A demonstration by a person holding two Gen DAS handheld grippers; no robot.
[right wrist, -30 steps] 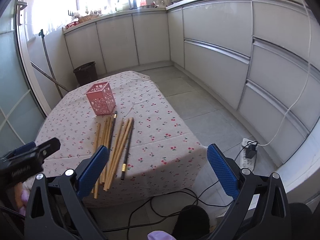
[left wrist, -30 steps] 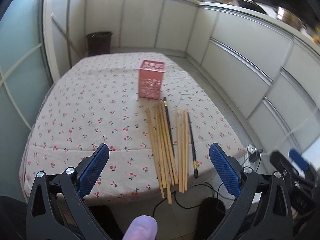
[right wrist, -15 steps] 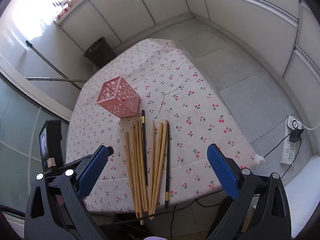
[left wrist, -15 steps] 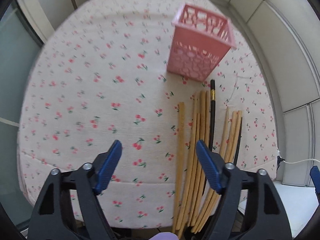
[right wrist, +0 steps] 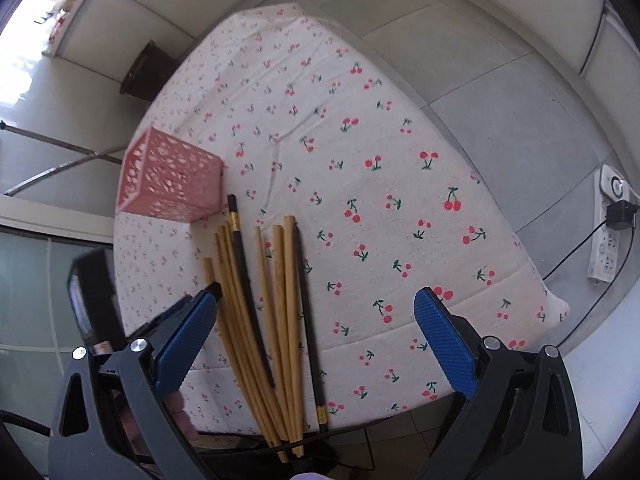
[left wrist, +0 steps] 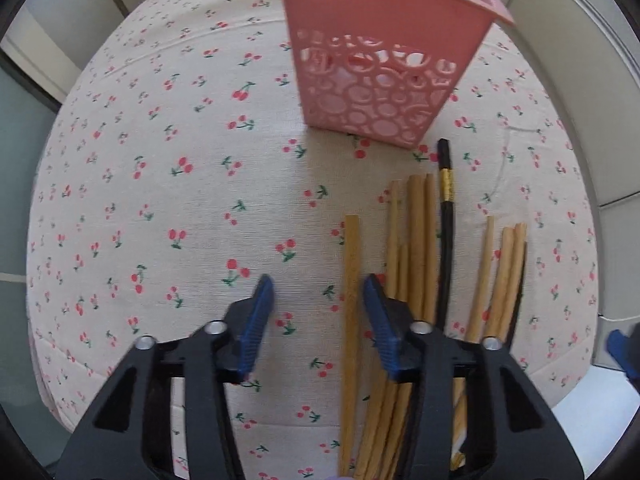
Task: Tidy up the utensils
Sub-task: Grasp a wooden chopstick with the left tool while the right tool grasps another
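Bamboo stick (left wrist: 351,280) sits between our half-closed, still-closing left gripper (left wrist: 318,300), ungripped; we risk dragging neighbours (left wrist: 416,240). Right gripper (right wrist: 316,320) wide open, empty.

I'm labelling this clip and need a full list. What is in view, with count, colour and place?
holder: one, pink, perforated, upright on the table beyond the chopsticks.
wooden chopsticks: about nine, tan, lying side by side near the table's edge.
dark chopsticks: two, black with gold bands, among the wooden ones.
tablecloth: one, cherry print.
bin: one, dark, on the floor.
power strip: one, white, on the floor.
left gripper: blue pads, closing around the leftmost wooden chopstick.
right gripper: blue pads, open.
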